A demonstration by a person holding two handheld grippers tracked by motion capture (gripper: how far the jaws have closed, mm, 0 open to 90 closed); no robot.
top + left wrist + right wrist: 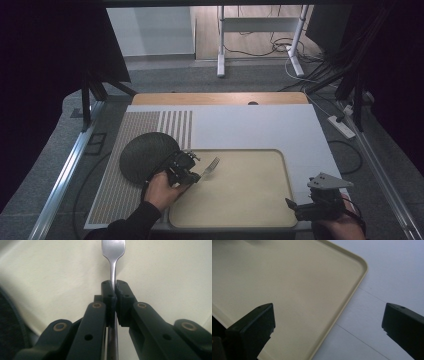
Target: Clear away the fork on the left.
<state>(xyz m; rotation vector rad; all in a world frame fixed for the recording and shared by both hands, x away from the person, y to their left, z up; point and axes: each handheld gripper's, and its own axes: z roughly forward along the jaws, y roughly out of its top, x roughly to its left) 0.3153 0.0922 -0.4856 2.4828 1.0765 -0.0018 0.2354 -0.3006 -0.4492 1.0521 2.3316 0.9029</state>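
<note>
My left gripper (196, 175) is shut on the handle of a metal fork (211, 166), which juts out over the left part of a beige tray (260, 212). In the left gripper view the fork (113, 255) runs up between the two black pads, its neck widening toward the head at the top edge. My left gripper (114, 291) pinches the handle tight. Over the tray's near right corner my right gripper (290, 205) stands open. In the right gripper view my right gripper (329, 317) has its jaws wide apart over the tray's edge (352, 293), nothing between them.
A dark round mat (146, 155) lies left of the tray, partly under my left hand. The tray sits on a white sheet (250, 127) with a striped and dotted pattern on its left side. Cables and a power strip (341, 126) lie on the floor to the right.
</note>
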